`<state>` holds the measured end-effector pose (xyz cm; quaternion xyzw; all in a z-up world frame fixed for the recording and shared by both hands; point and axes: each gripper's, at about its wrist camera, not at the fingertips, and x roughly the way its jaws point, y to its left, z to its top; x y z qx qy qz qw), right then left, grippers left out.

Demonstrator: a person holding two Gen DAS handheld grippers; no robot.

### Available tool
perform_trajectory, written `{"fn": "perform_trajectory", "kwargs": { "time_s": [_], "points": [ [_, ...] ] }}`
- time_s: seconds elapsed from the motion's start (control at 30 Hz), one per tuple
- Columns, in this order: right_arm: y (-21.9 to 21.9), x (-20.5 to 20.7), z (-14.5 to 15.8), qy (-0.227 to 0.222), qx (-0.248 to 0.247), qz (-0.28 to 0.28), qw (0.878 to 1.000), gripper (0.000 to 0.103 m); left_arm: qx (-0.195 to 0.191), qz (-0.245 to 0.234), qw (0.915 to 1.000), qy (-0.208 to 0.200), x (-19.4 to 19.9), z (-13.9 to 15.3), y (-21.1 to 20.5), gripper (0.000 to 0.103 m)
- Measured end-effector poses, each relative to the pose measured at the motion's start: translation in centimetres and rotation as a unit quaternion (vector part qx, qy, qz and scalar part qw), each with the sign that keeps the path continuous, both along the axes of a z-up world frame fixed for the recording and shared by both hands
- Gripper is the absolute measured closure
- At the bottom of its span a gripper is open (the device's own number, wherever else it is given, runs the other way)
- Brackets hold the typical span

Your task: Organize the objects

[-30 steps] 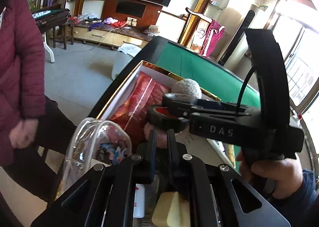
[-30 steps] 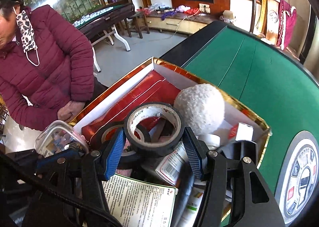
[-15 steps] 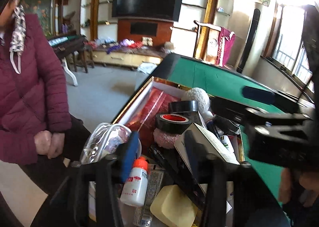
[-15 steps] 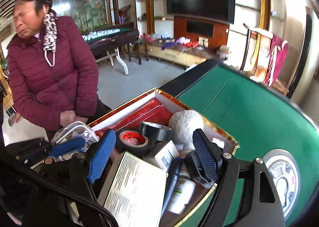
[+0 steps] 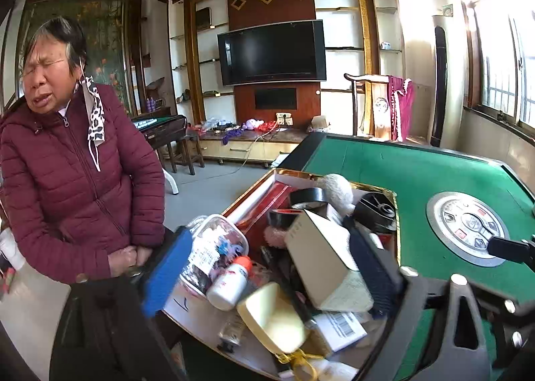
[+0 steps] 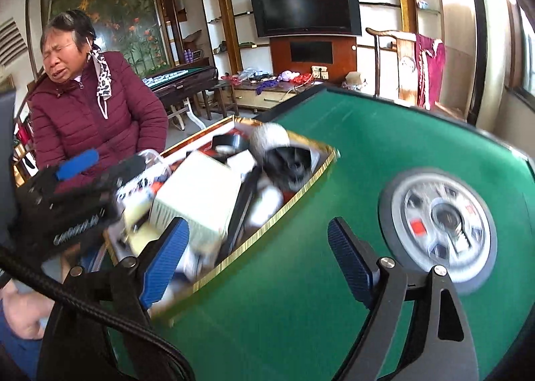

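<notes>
One person in a maroon jacket (image 5: 77, 180) stands left. One gold-rimmed box (image 5: 394, 200) sits on the green counter (image 5: 401, 167), holding two tape rolls (image 5: 309, 197). Both hand-held grippers, left (image 5: 267, 267) and right (image 6: 257, 260), are opening wide, gripping nothing.

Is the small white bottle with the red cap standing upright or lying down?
Lying tilted: the white bottle rests slanted on the clutter in the box, red cap uppermost.
</notes>
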<state>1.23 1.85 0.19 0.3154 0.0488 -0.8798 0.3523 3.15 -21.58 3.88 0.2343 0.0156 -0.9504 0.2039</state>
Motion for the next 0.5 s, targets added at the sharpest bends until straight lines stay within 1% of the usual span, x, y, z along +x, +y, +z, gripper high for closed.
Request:
{"fn": "perform_trajectory", "kwargs": {
  "time_s": [0.03,0.07,0.13,0.17,0.23,0.33,0.5],
  "points": [
    [0.8,0.5,-0.2,0.002,-0.006,-0.005,1.0,0.003,0.011,-0.009,0.9999,0.002,0.2,-0.1,0.3,0.006],
    [1.3,0.9,-0.3,0.007,-0.012,-0.009,1.0,0.0,0.019,-0.012,0.9997,0.003,0.4,-0.2,0.3,0.006],
    [2.1,1.7,-0.7,0.021,-0.009,-0.021,1.0,0.0,0.03,-0.008,0.9995,-0.001,0.4,-0.5,0.5,0.006],
    [2.3,1.9,-1.0,0.02,-0.006,-0.022,1.0,0.0,0.033,-0.006,0.9994,-0.002,0.4,-0.6,0.5,0.006],
    [2.6,1.9,-1.4,0.012,-0.011,-0.018,1.0,0.0,0.029,0.002,0.9996,0.006,0.7,-0.8,0.4,0.006],
    [2.9,1.7,-1.3,0.018,-0.012,-0.023,1.0,0.0,0.027,0.01,0.9995,0.013,1.0,-0.8,0.2,0.006],
    [2.7,1.8,-1.8,0.017,-0.008,-0.018,1.0,0.0,0.031,0.018,0.9993,0.003,1.2,-1.5,-0.2,0.005]
  ]
}}
